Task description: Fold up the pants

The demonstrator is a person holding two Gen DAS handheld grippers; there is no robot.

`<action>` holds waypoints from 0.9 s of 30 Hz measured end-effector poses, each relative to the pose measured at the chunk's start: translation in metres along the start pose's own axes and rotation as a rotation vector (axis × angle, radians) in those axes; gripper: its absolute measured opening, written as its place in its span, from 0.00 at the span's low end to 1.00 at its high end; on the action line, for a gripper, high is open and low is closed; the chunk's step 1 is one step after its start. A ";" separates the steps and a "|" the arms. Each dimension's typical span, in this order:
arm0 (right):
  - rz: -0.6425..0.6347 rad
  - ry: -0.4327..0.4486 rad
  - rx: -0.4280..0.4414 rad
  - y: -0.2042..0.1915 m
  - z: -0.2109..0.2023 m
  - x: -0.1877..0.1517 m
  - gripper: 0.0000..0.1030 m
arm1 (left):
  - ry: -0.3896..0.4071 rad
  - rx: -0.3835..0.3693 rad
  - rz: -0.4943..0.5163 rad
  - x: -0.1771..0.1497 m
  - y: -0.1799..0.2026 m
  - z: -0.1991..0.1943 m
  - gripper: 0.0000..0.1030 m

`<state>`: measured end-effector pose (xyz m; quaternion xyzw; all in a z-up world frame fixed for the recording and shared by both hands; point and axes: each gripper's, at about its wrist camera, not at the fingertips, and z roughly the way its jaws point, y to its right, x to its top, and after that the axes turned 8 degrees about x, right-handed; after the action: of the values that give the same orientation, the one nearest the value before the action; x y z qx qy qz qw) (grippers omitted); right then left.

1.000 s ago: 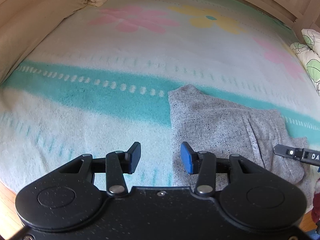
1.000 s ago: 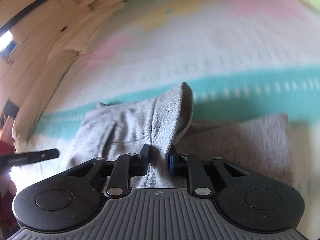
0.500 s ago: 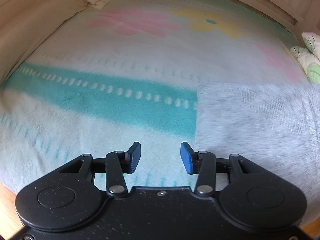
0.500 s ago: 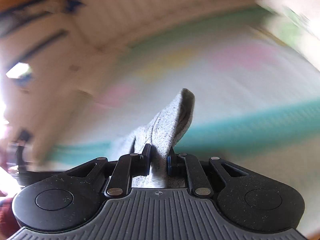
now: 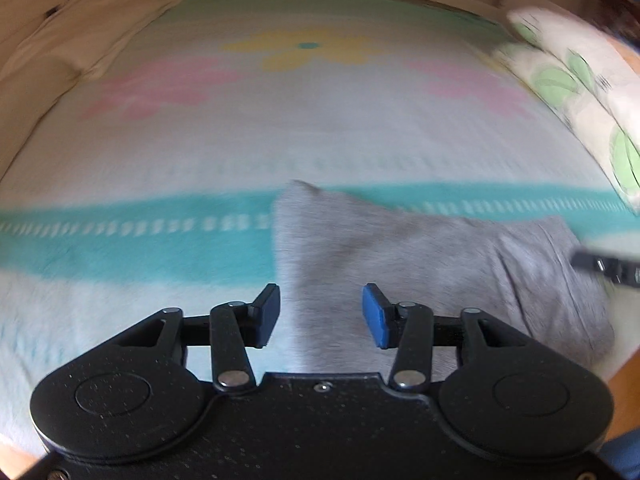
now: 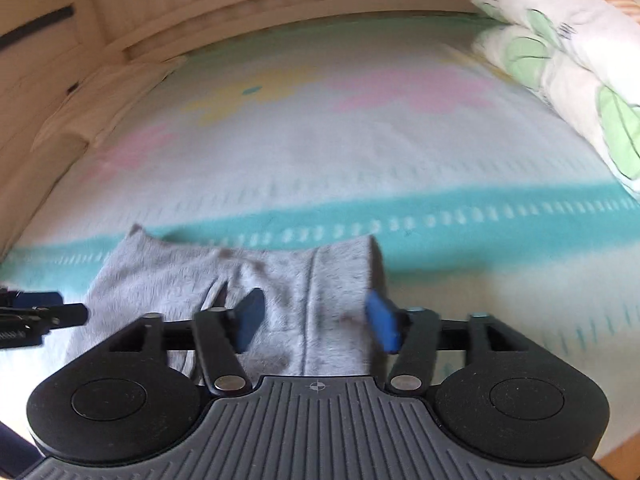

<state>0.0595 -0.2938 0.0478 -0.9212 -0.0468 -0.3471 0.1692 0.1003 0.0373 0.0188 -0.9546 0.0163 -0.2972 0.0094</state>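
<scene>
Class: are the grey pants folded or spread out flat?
Folded: the grey pants lie as a compact layered bundle on the blanket.

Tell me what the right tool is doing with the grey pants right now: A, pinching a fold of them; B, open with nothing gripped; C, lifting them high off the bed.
B: the right tool is open over the pants, which lie on the blanket.

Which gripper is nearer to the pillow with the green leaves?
The right. The right gripper is open over the grey pants, on the side toward the pillow. The left gripper, also open, is at the pants' far edge.
</scene>
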 end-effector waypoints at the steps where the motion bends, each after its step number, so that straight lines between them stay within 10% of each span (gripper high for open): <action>1: -0.016 -0.027 -0.012 0.000 0.008 0.000 0.61 | 0.003 -0.001 0.029 -0.003 0.007 0.002 0.57; 11: 0.111 -0.161 0.009 0.018 0.022 -0.027 0.76 | -0.005 0.082 0.246 -0.065 0.036 0.013 0.71; 17: 0.221 -0.167 0.070 0.032 0.029 -0.025 0.90 | -0.090 -0.034 0.039 -0.052 -0.001 0.022 0.74; 27: 0.185 -0.141 0.112 0.030 0.034 -0.025 0.97 | -0.109 0.002 -0.136 -0.034 -0.032 0.050 0.80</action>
<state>0.0680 -0.3096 -0.0012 -0.9329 0.0072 -0.2611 0.2481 0.1018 0.0706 -0.0405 -0.9682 -0.0494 -0.2450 -0.0090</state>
